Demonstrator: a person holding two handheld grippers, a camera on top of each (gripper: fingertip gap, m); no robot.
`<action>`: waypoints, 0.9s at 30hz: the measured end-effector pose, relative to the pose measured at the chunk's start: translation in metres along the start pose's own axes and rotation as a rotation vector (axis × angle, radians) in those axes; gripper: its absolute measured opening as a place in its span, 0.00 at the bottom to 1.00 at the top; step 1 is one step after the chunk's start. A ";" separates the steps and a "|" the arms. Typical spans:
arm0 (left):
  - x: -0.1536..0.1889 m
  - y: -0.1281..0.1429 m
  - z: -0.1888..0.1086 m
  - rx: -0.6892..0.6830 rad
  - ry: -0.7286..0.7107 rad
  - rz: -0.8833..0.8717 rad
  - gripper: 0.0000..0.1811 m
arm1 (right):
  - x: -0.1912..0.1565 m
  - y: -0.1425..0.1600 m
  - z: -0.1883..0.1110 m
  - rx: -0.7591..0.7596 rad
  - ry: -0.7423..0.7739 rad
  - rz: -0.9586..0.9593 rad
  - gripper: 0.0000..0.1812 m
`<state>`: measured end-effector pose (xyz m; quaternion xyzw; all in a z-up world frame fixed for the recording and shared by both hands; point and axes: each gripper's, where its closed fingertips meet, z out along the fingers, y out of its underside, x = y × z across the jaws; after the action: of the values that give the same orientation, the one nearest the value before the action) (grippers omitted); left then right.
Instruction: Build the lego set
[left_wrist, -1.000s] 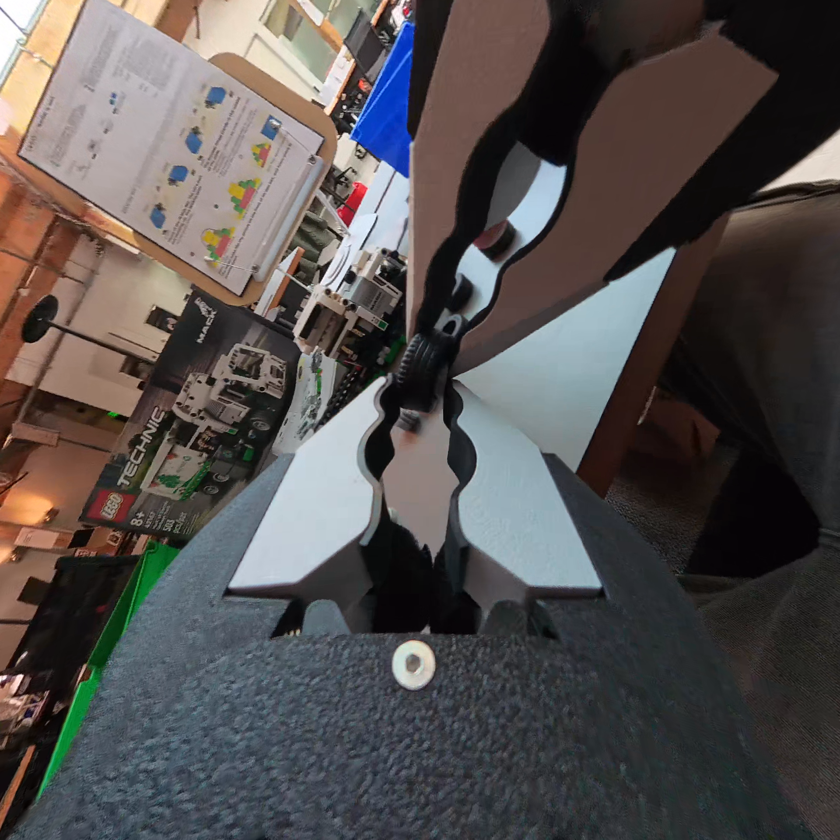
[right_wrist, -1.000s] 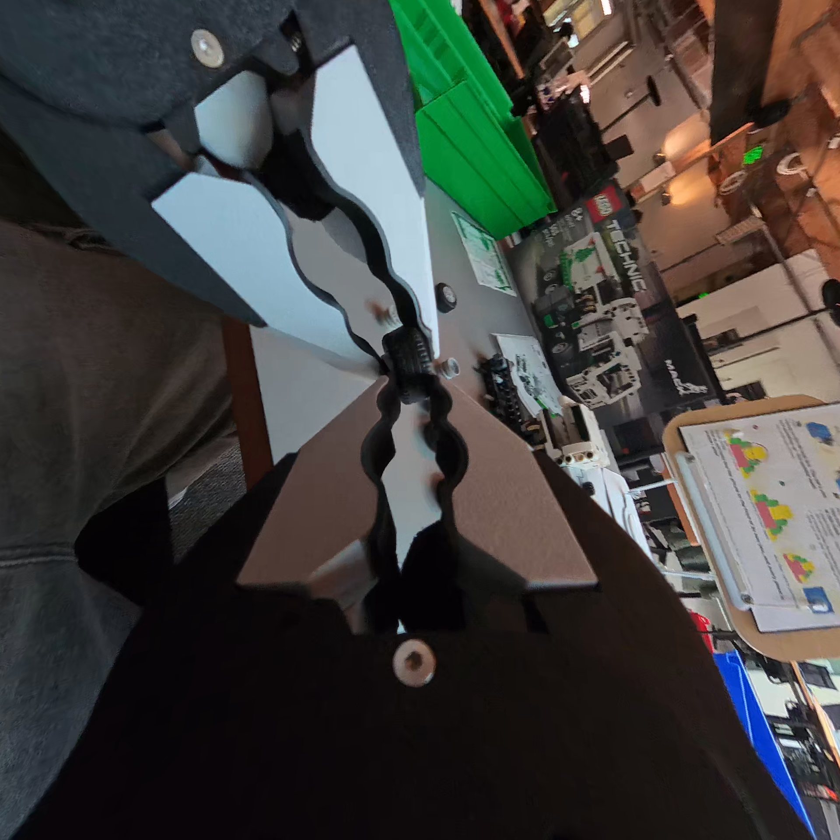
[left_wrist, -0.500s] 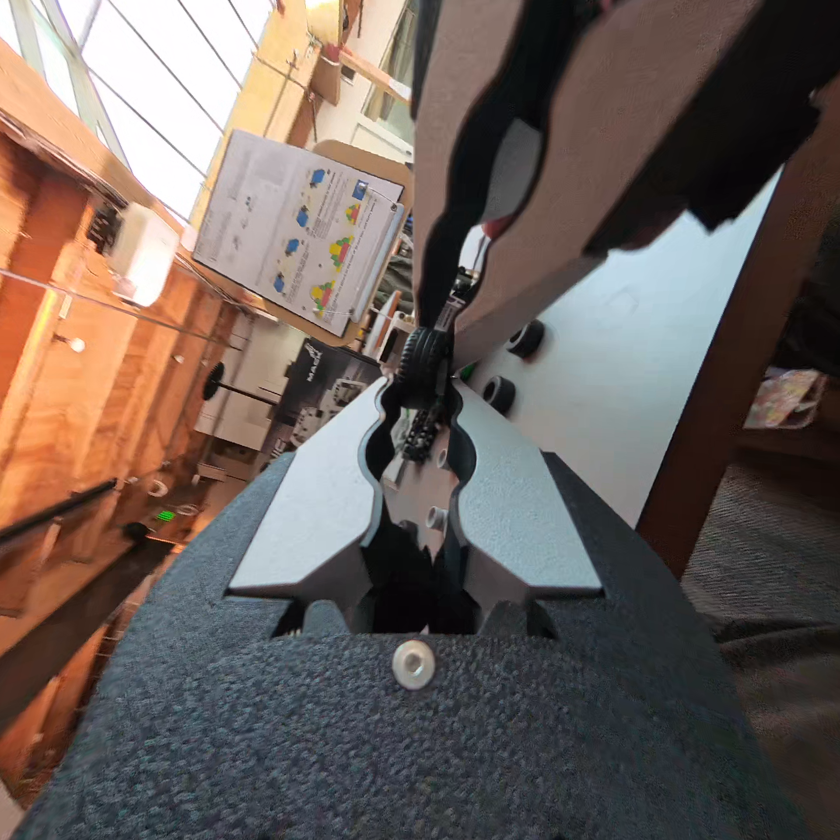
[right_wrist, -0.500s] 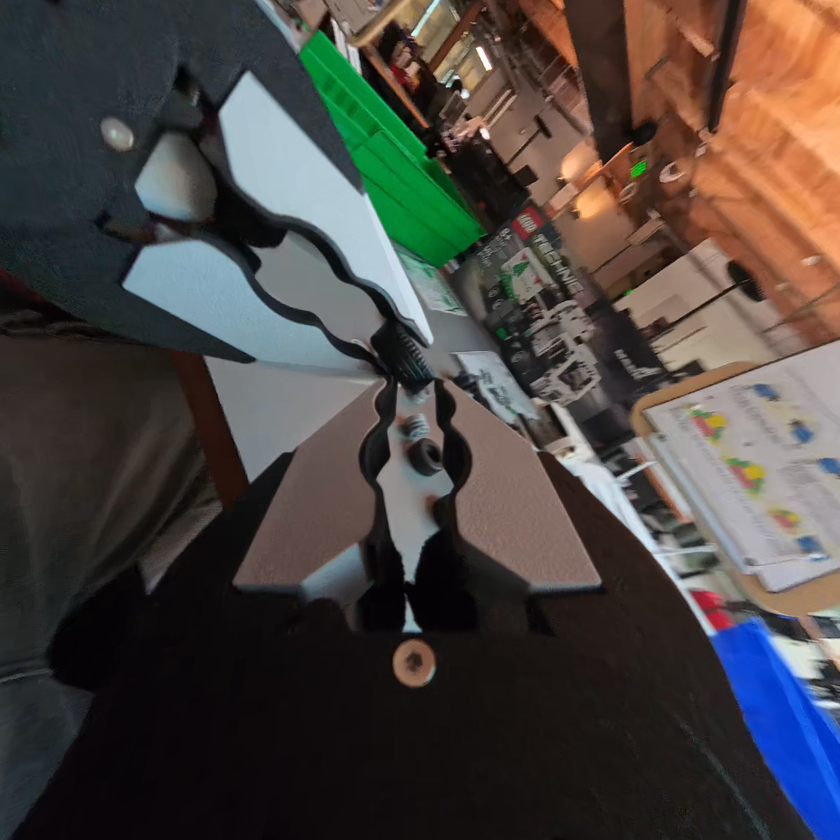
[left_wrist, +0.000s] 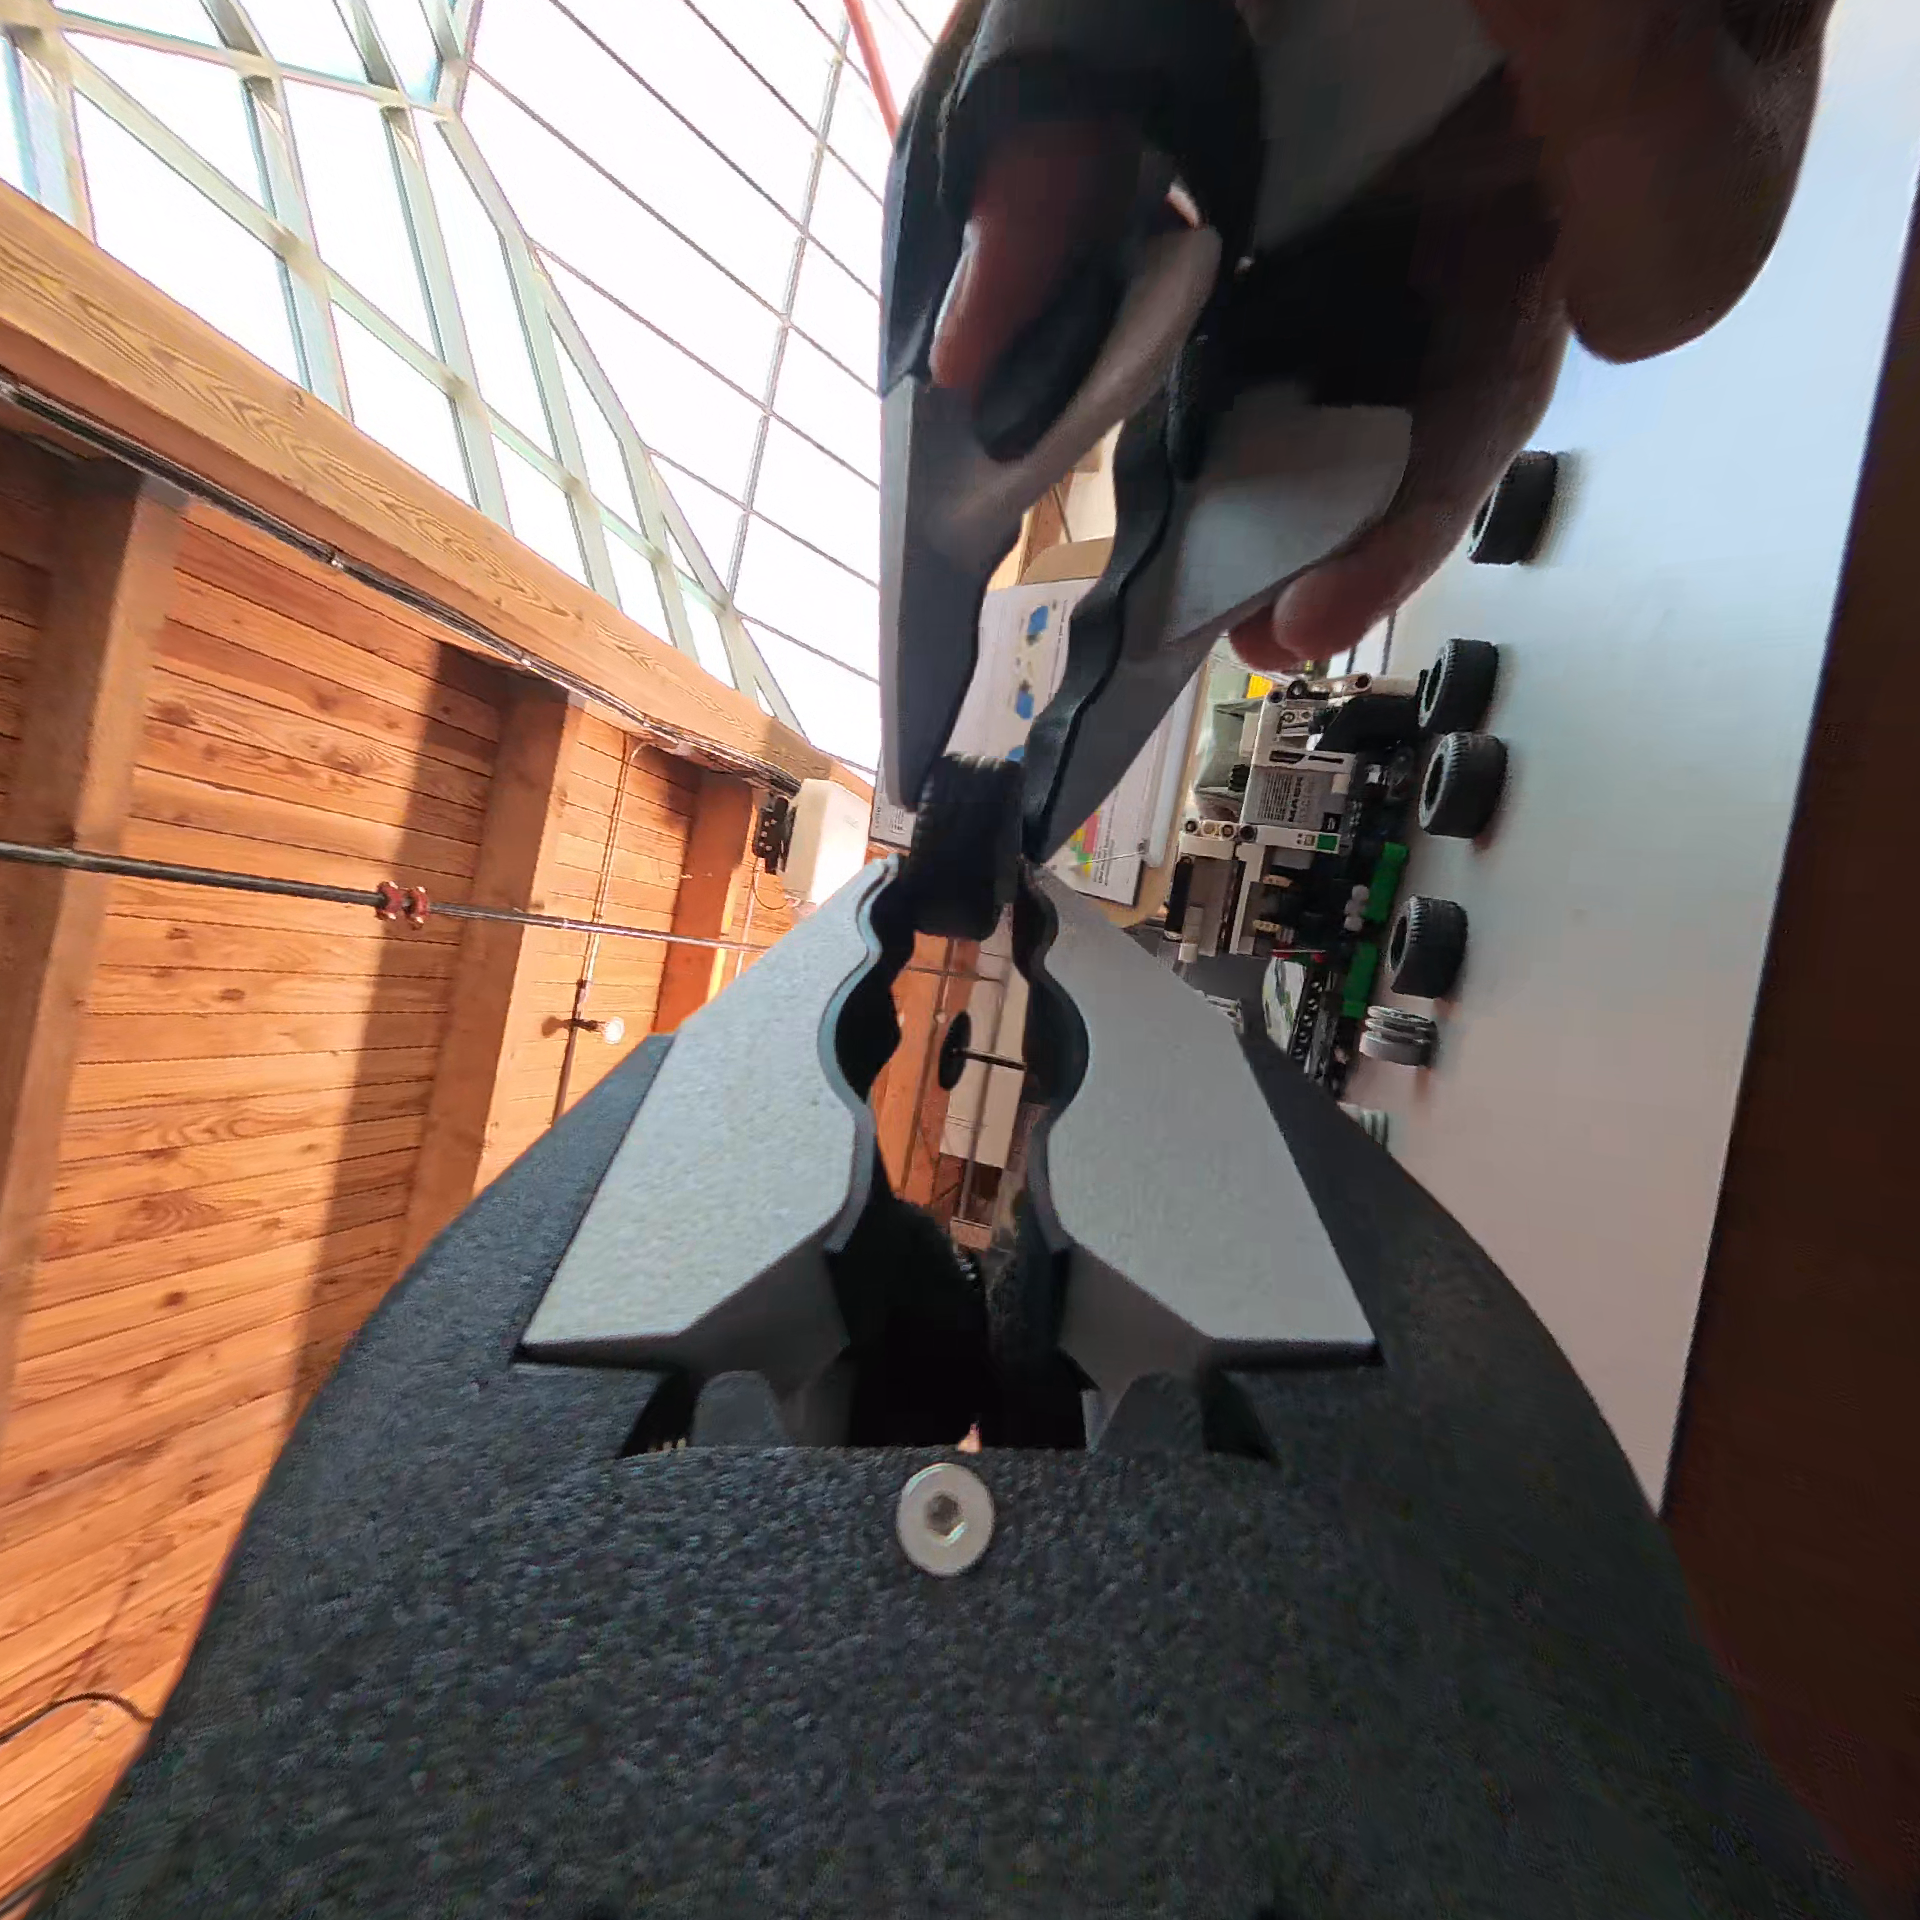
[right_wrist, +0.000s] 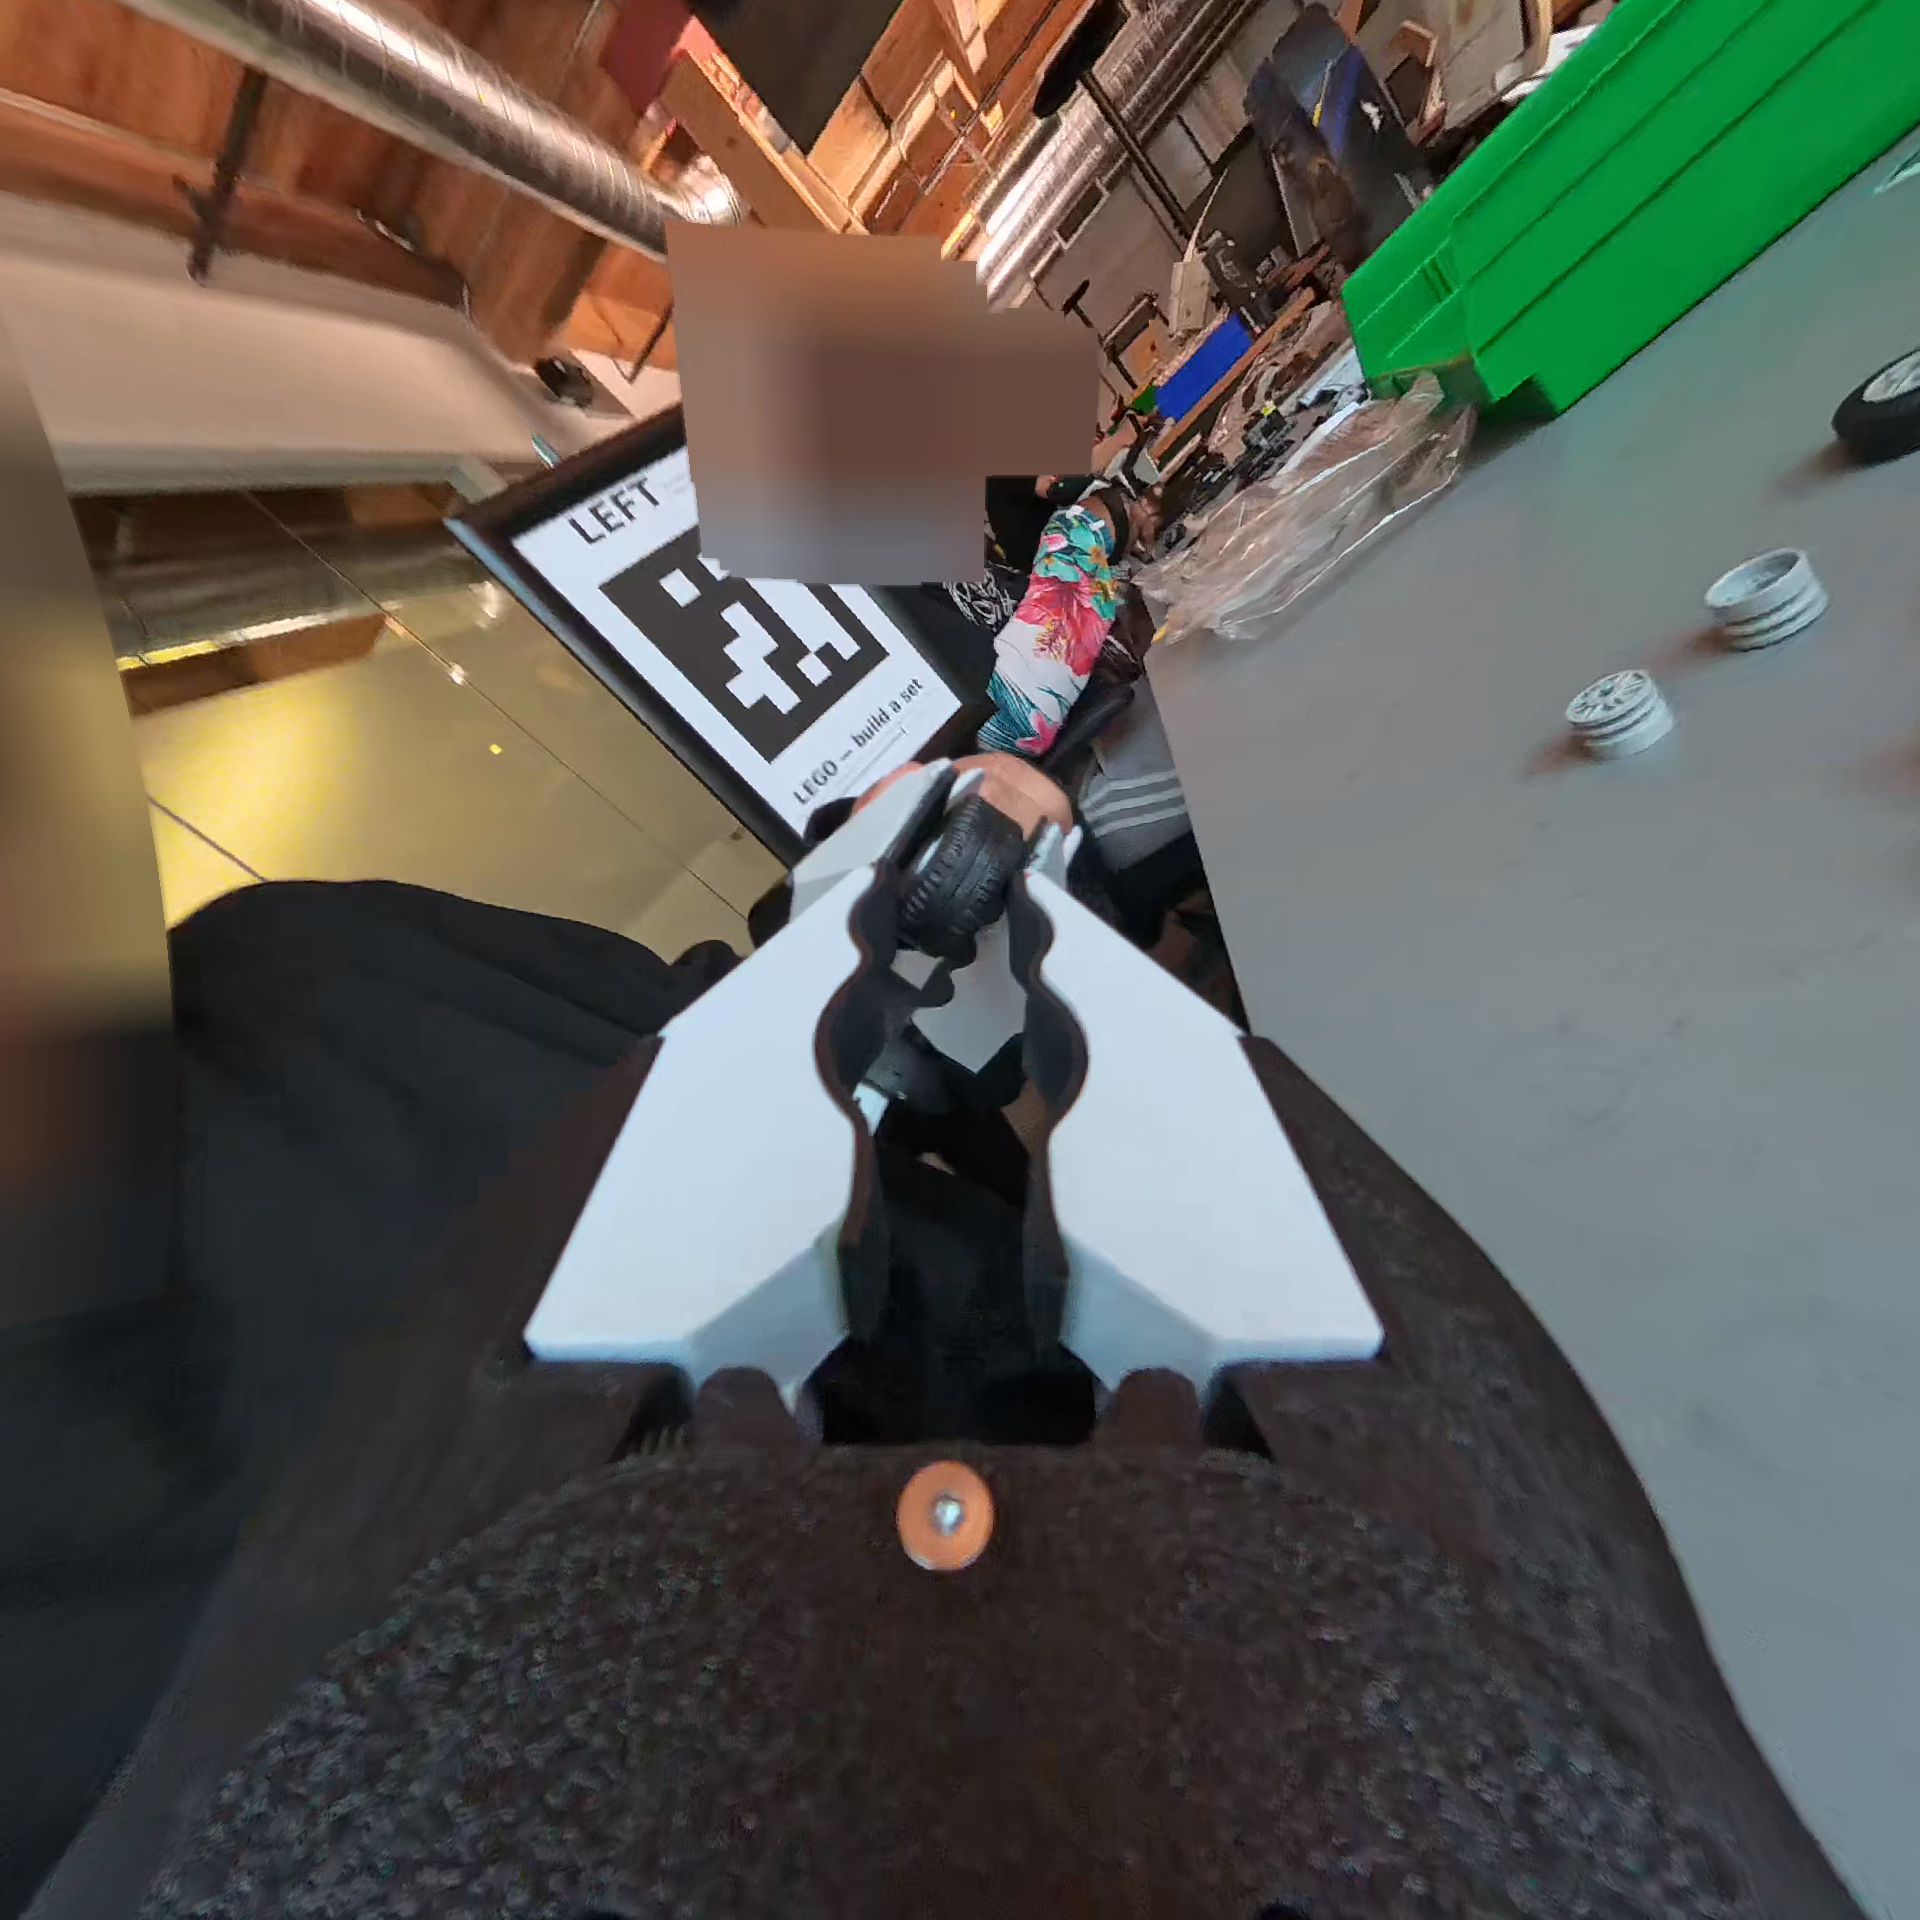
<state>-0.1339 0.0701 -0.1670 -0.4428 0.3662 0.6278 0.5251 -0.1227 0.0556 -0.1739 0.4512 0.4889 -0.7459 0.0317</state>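
A small black tyre is pinched between the tips of both grippers, which meet nose to nose in the air off the table's edge. My left gripper is shut on its near side. My right gripper comes in from above, held by a hand, and is shut on the far side. In the right wrist view the tyre sits between my right gripper's tips, with the left gripper behind it. The part-built white, black and green truck stands on the grey table.
Several loose black tyres and a grey rim lie beside the truck. Two grey rims, a wheel, plastic bags and green bins are on the table. A marker sign and a seated person are beyond. My left and right fingertips are right by each other. Both grippers' tips are roughly 25 centimetres from the wheel.
Both grippers have swung round together with the tyre still between their tips. The left view now faces the skylight and wall. The right view now faces the sign and floor.
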 end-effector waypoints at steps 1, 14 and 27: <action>0.001 0.000 0.000 0.003 0.000 0.014 0.09 | 0.001 0.000 0.000 0.006 -0.012 0.027 0.11; 0.041 -0.011 0.005 -0.028 0.726 -1.286 0.28 | 0.011 -0.032 -0.028 0.127 0.318 -0.479 0.07; 0.001 -0.024 -0.005 0.219 0.939 -1.813 0.11 | -0.008 -0.013 -0.003 0.093 0.167 -0.440 0.07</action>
<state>-0.1093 0.0699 -0.1691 -0.7036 0.1176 -0.2782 0.6432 -0.1221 0.0617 -0.1590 0.3949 0.5413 -0.7168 -0.1930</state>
